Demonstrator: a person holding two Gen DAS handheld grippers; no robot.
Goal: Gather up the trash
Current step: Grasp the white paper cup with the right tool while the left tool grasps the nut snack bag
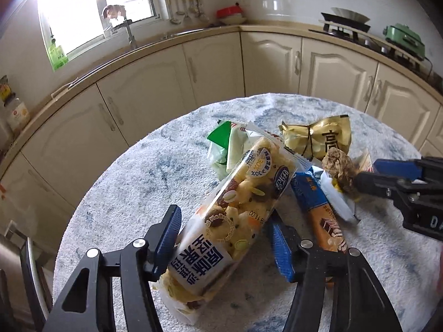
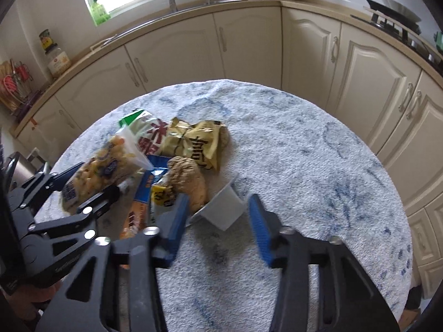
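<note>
Crinkly clear snack wrapper (image 1: pixel 238 202) sits clamped in left tool (image 1: pixel 224 238); right tool (image 2: pixel 216 218) half-spread, seemingly straddling grey cup (image 2: pixel 224 207).

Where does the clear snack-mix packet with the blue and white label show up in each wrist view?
Left wrist: the snack-mix packet lies bottom centre, between the left gripper's fingers.
Right wrist: the packet sits at left, between those fingers.
Shared landmark: the gold wrapper beyond it.
</note>
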